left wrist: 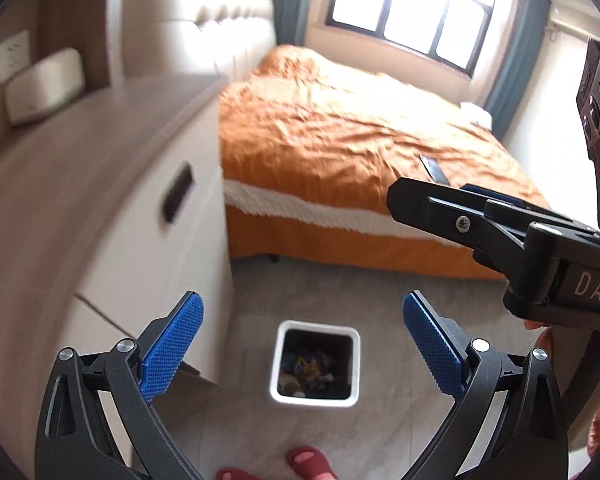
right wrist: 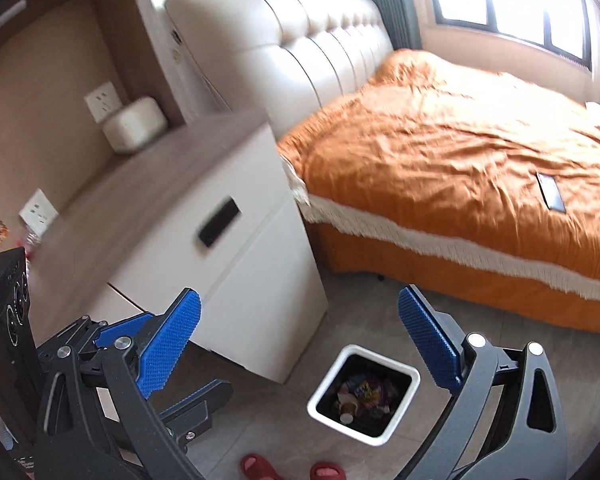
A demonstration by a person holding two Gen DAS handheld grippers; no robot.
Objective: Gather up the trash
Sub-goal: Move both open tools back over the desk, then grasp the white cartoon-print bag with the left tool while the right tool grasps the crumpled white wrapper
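Both of my grippers hang over the bedroom floor with their jaws spread wide and nothing between the blue pads. My left gripper [left wrist: 302, 344] looks almost straight down onto the trash bin [left wrist: 315, 362], a square white-rimmed bin with a dark liner that stands on the grey tile floor [left wrist: 400, 292], just beside the lower corner of the white nightstand [left wrist: 148, 248]. Trash [left wrist: 306, 368] already lies in the bottom of it: crumpled colourful wrappers and a couple of round pale pieces I cannot identify. My right gripper [right wrist: 300, 344] sees the same bin [right wrist: 364, 394] from farther to the side, framed between its pads but well below them.

From the left wrist view, my right gripper [left wrist: 456, 204] reaches in from the right edge, up at the level of the bed; its fingers look spread there too. From the right wrist view, my left gripper [right wrist: 160, 364] sits low at the left, in front of the nightstand.

An orange bedspread [right wrist: 460, 152] with a white fringe covers the bed, and a dark phone [right wrist: 551, 196] lies flat on it. On the nightstand top, against the wall, rests a small cream box [right wrist: 135, 124] beside a wall socket [right wrist: 102, 101]. Red slippers [right wrist: 260, 468] show at the bottom edge, near the bin.
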